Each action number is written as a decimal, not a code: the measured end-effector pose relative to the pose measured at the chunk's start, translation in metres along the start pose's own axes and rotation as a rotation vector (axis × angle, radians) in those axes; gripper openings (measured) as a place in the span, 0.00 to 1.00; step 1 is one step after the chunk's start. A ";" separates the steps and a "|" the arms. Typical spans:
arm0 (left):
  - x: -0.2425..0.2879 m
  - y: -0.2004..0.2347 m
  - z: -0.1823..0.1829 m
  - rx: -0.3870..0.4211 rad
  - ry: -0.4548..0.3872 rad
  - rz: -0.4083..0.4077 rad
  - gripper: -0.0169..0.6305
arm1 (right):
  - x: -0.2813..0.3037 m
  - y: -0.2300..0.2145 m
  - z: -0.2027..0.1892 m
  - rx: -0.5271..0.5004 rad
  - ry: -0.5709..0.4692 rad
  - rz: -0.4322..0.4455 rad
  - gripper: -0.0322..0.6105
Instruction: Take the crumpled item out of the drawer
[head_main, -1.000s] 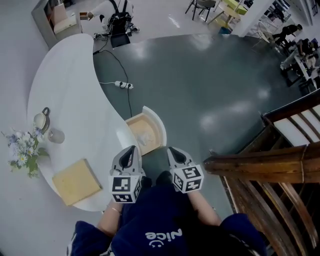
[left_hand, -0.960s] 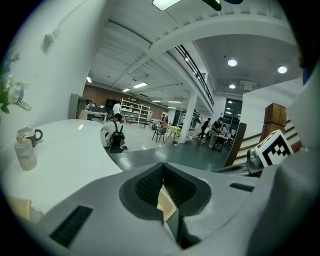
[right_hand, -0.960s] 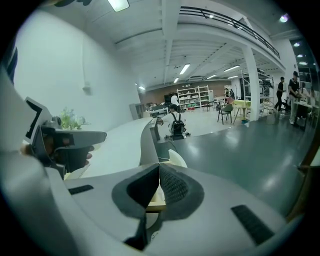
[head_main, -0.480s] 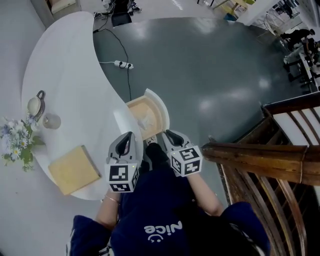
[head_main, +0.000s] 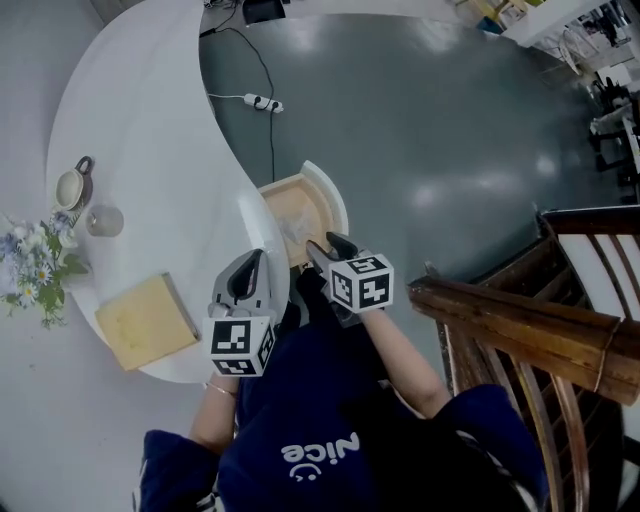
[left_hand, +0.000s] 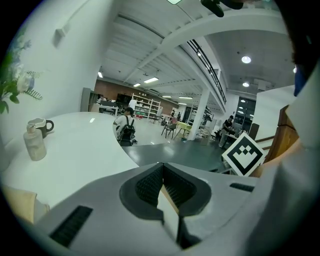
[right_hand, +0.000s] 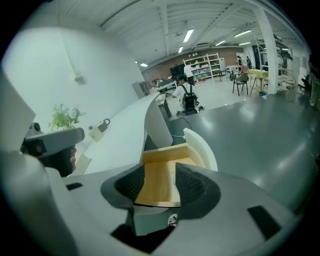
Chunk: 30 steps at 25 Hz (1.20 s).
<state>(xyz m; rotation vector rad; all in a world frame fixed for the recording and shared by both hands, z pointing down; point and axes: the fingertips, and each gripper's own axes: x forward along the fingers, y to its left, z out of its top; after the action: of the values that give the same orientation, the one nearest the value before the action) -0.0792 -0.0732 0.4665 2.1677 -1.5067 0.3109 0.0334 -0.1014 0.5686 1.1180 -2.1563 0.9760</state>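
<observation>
The wooden drawer stands pulled out from the curved white table, with a white curved front. A pale crumpled item lies on its floor. My right gripper hangs over the drawer's near edge and points down into it. Its jaws have just been opening and nothing is between them. In the right gripper view the right gripper frames the drawer; the crumpled item is hidden there. My left gripper is over the table edge left of the drawer. The left gripper is shut and empty.
On the table stand a mug, a glass, flowers and a flat yellowish board. A power strip with its cable lies on the grey floor. A wooden railing runs at the right.
My right gripper has moved forward and down to the drawer's near edge, and its jaws have gone from shut to open. The left gripper has shifted a little.
</observation>
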 end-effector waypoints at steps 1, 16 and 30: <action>0.001 0.000 -0.001 -0.002 0.006 -0.001 0.03 | 0.006 0.000 0.000 0.007 0.011 0.006 0.38; 0.011 0.024 -0.006 -0.066 0.053 0.094 0.03 | 0.093 -0.028 -0.020 0.207 0.180 -0.052 0.47; 0.026 0.035 -0.017 -0.107 0.122 0.131 0.03 | 0.147 -0.055 -0.043 0.288 0.358 -0.168 0.49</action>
<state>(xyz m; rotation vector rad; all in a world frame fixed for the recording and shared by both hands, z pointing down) -0.1002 -0.0959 0.5015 1.9357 -1.5629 0.3902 0.0075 -0.1582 0.7188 1.1312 -1.6488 1.3243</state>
